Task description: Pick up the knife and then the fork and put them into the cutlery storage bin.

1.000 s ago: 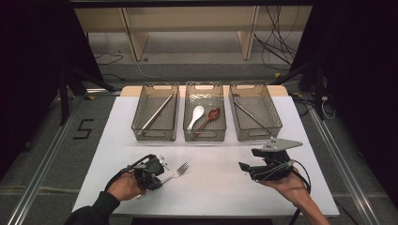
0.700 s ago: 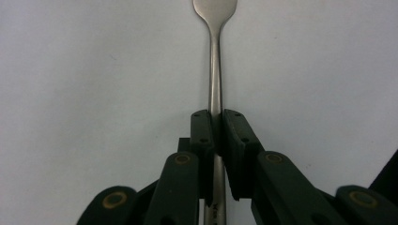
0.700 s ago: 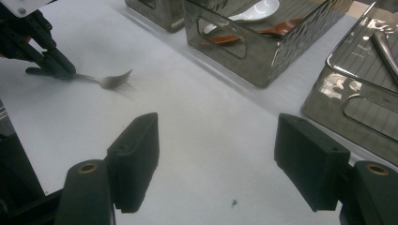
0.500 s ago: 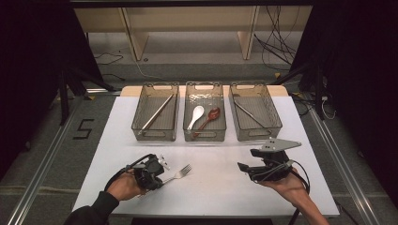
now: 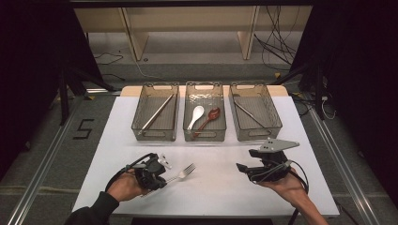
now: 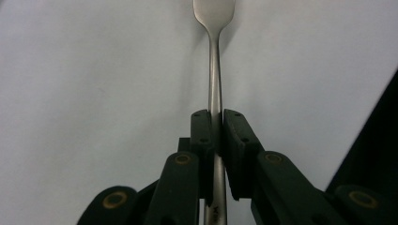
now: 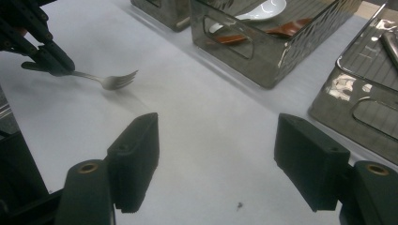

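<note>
One fork (image 5: pixel 182 172) sits low and left of the middle in the high view, pinched tight by the left gripper (image 6: pixel 216 136), so lift it slow and level while the right gripper (image 7: pixel 216 159) waits spread wide

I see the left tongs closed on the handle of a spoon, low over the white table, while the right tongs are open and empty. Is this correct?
Not quite: the left tongs are shut on a fork, not a spoon; the right gripper view shows its tines. The rest holds: it is low over the white table, and the right tongs are open and empty.
</note>
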### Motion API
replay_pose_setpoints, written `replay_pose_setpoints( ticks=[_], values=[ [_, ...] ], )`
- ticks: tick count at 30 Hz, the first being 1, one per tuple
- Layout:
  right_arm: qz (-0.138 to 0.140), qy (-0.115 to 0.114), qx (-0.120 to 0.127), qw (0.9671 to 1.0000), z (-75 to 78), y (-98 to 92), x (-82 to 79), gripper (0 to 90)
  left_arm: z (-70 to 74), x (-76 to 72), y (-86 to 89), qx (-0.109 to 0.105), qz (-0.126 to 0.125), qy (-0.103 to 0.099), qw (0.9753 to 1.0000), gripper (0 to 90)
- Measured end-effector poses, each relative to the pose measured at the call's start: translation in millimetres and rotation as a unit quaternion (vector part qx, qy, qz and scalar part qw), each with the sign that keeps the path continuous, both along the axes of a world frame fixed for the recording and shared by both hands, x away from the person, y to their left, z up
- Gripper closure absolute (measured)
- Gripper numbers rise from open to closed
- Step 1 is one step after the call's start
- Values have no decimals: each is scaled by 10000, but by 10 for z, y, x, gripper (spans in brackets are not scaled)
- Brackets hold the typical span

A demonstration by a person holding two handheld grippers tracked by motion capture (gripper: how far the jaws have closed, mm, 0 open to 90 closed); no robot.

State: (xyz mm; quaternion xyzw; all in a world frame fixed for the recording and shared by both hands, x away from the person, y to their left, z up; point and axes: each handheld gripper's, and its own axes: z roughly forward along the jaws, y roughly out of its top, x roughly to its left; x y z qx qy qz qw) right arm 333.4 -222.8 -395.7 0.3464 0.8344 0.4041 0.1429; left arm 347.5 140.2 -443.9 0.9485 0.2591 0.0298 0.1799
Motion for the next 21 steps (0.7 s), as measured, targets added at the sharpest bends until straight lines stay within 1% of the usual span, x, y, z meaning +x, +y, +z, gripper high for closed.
replay_pose_setpoints(
  ticks=[2, 3, 5, 6, 9, 10, 11, 13, 15, 17, 18, 21],
  values=[
    [53, -2, 8, 10000, -5, 24, 0, 321, 39, -8, -22, -43, -70, 27, 10000, 826],
    [71, -9, 9, 10000, -6, 37, -2, 321, 57, -17, -36, -104, -68, 11, 9999, 826],
    [195, -41, -14, 9998, -4, 77, -18, 321, 88, -31, -74, -153, -146, 51, 9998, 826],
    [254, -73, -30, 9996, 0, 106, -31, 321, 104, -42, -102, -201, -159, 39, 9997, 826],
    [543, -170, -75, 9984, 8, 209, -77, 321, 144, -70, -174, -250, -277, 93, 9993, 825],
    [634, -200, -88, 9977, 9, 250, -95, 322, 157, -75, -200, -279, -346, 163, 9989, 825],
    [739, -212, -95, 9970, 9, 292, -112, 326, 171, -83, -225, -285, -382, 204, 9987, 825],
    [971, -215, -108, 9950, 4, 377, -141, 328, 199, -87, -264, -335, -418, 215, 9983, 825],
    [1136, -209, -128, 9932, -9, 466, -168, 328, 225, -89, -297, -390, -462, 264, 9978, 825],
    [1312, -241, -207, 9909, -28, 552, -195, 329, 248, -87, -329, -444, -511, 341, 9971, 825],
    [1376, -248, -248, 9899, -37, 593, -210, 330, 258, -87, -346, -485, -526, 337, 9969, 825],
    [1570, -287, -320, 9867, -66, 709, -242, 340, 286, -80, -394, -461, -607, 361, 9964, 824]
  ],
)
